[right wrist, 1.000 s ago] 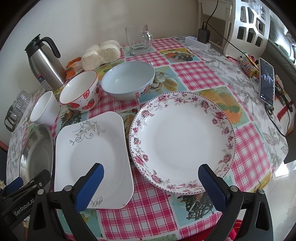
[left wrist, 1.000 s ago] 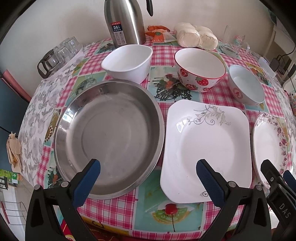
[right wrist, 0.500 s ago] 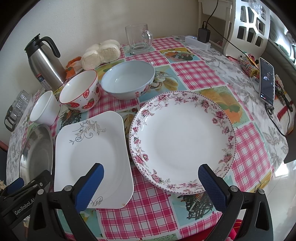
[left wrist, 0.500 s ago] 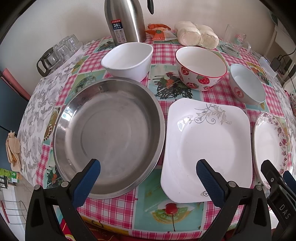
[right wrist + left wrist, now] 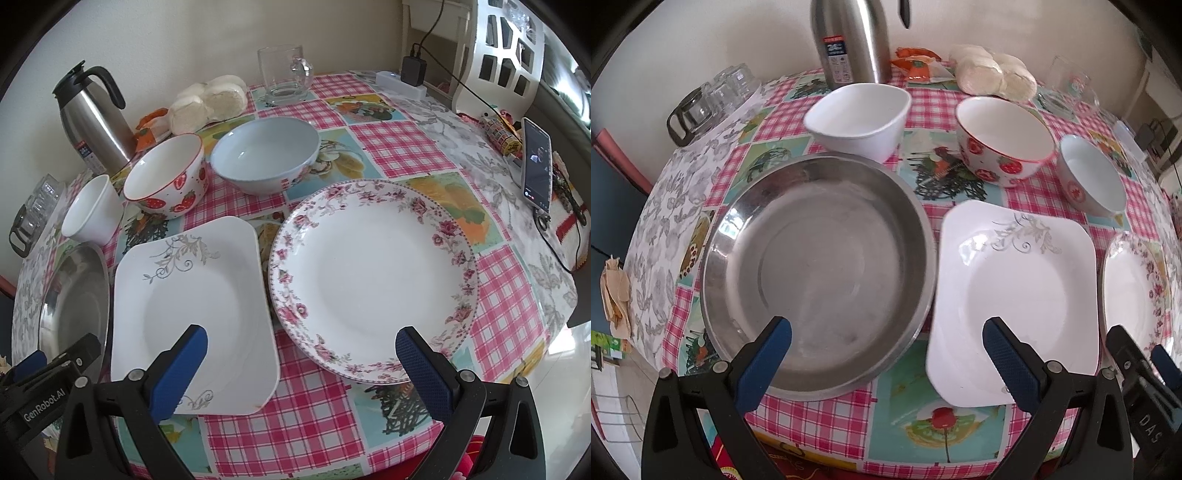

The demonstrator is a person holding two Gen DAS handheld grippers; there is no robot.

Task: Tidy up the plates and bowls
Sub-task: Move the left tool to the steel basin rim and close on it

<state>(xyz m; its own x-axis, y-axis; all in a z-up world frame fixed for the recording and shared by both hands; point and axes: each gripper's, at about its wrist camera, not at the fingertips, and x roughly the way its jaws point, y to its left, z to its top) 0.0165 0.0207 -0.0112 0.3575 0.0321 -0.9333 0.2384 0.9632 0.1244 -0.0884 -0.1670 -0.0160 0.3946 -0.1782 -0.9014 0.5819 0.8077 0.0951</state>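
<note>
Phone (image 5: 536, 164) only in right view, glasses (image 5: 713, 98) perhaps clearer left, both jaws wide, empty.

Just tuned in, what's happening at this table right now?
Nothing is picked up yet. The left gripper hangs open at the table's near edge, over the steel pan and the square white plate. The right gripper is open too, spanning the square plate and the floral plate. Three bowls sit unstacked behind: white, strawberry, pale blue.
</note>
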